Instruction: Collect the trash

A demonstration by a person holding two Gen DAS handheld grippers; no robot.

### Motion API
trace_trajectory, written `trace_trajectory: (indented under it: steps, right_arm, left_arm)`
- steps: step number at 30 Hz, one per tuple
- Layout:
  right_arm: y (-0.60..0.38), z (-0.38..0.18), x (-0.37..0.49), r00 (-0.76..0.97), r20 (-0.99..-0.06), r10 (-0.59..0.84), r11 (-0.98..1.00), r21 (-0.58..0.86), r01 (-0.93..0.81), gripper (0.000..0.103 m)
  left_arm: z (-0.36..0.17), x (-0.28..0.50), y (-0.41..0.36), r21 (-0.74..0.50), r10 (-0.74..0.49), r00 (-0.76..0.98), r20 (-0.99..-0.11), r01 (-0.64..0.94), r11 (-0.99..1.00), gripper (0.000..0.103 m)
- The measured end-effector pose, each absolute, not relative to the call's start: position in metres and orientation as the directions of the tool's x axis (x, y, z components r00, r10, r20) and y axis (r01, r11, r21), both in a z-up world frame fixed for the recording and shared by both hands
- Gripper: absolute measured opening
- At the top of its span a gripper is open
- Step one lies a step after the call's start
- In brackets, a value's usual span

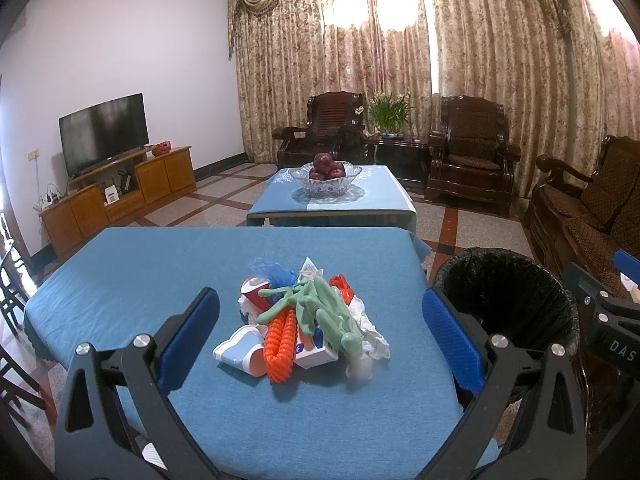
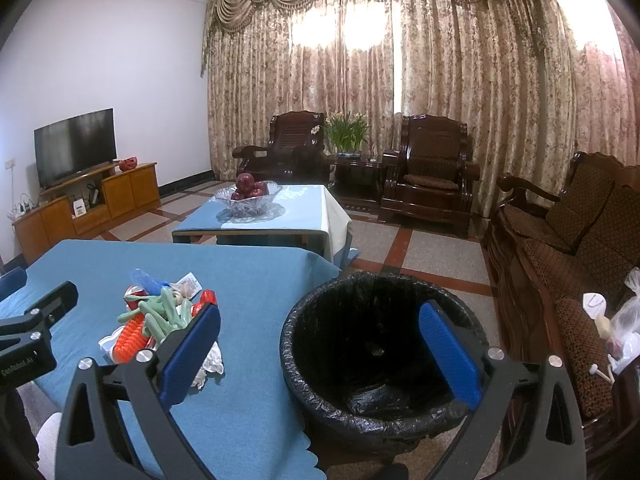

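A pile of trash (image 1: 308, 320) lies on the blue-clothed table (image 1: 140, 272): green rubber gloves (image 1: 320, 308), an orange foam net (image 1: 282, 344), a red and white paper cup (image 1: 256, 294), a white cup (image 1: 240, 350), a small carton (image 1: 316, 354), crumpled tissue (image 1: 370, 326) and a blue bag (image 1: 270, 268). My left gripper (image 1: 320, 320) is open and empty, just short of the pile. The black-lined trash bin (image 2: 380, 352) stands right of the table; it also shows in the left wrist view (image 1: 508, 292). My right gripper (image 2: 320, 332) is open and empty above the bin's near rim. The pile also shows in the right wrist view (image 2: 160, 316).
A low table (image 1: 332, 200) with a glass bowl of apples (image 1: 326, 178) stands beyond. Wooden armchairs (image 1: 468, 152) and a sofa (image 2: 568, 240) line the back and right. A TV (image 1: 104, 132) on a cabinet is at the left. Plastic bags (image 2: 624, 320) lie on the sofa.
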State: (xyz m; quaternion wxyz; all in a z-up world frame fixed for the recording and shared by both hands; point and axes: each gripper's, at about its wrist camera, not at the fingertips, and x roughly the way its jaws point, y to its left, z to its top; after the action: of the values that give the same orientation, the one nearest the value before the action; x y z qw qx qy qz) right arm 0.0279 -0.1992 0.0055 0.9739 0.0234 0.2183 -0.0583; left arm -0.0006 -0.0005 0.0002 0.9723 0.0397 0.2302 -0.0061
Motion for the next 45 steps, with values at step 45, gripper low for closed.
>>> trace_trajectory:
  steps: [45]
  right_arm:
    - [-0.180, -0.022, 0.058, 0.883, -0.467, -0.039, 0.998, 0.027, 0.058, 0.097]
  left_arm:
    - [-0.025, 0.024, 0.036, 0.074, 0.046, 0.883, -0.466, -0.013, 0.997, 0.098]
